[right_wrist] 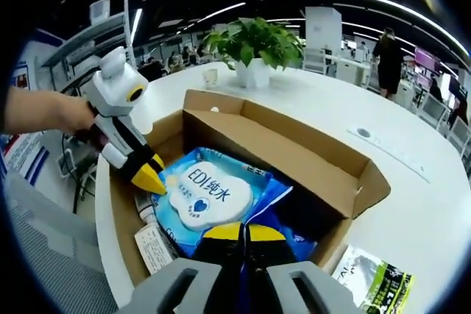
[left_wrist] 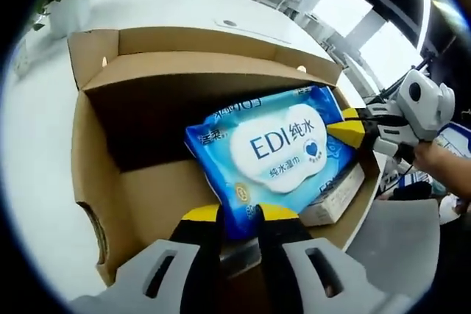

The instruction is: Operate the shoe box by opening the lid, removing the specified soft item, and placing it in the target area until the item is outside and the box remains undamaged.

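An open brown cardboard shoe box [left_wrist: 96, 174] [right_wrist: 294, 145] stands on a white table with its lid flaps folded back. Inside lies a blue wet-wipes pack [left_wrist: 276, 148] [right_wrist: 210, 196] with a white cloud label. In the left gripper view, my left gripper [left_wrist: 241, 215] is shut on the pack's near edge, its yellow tips pinching the blue film. My right gripper [left_wrist: 352, 124] comes in from the right and clamps the pack's far end. In the right gripper view, my right gripper [right_wrist: 243, 232] pinches a fold of the pack, while the left gripper [right_wrist: 151, 174] holds its opposite corner.
A white carton [left_wrist: 335, 200] [right_wrist: 154, 244] lies in the box under the pack. A potted plant [right_wrist: 254, 45] stands at the back of the white table [right_wrist: 412, 204]. A green-and-black packet [right_wrist: 372, 281] lies beside the box. A grey chair [left_wrist: 401, 244] stands near the table's edge.
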`<action>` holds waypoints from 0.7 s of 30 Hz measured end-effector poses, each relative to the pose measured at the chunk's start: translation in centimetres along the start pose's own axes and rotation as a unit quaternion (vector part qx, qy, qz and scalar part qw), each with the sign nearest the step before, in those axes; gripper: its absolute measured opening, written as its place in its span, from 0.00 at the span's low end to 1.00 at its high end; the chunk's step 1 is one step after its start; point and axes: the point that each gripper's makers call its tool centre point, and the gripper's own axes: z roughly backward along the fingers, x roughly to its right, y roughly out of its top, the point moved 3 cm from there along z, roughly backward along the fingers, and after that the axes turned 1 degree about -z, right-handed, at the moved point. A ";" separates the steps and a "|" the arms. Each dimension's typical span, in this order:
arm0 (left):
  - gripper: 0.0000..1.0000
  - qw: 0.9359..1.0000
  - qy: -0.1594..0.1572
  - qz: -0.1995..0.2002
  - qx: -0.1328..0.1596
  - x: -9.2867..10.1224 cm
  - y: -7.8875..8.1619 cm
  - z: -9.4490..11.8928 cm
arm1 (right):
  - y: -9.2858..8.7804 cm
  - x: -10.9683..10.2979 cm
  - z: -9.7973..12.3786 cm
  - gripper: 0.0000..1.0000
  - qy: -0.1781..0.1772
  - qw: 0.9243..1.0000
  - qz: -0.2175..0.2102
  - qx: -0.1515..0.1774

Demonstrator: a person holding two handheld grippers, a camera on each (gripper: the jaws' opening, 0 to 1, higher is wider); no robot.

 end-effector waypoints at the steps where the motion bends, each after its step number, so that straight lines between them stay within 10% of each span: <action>1: 0.12 1.000 0.003 -0.001 0.001 0.0 0.0 0.0 | 0.0 0.0 0.0 0.00 0.000 1.000 -0.002 0.000; 21: 0.03 1.000 0.008 -0.018 0.019 0.7 0.2 0.9 | -0.2 -0.1 0.6 0.00 0.001 1.000 -0.016 0.002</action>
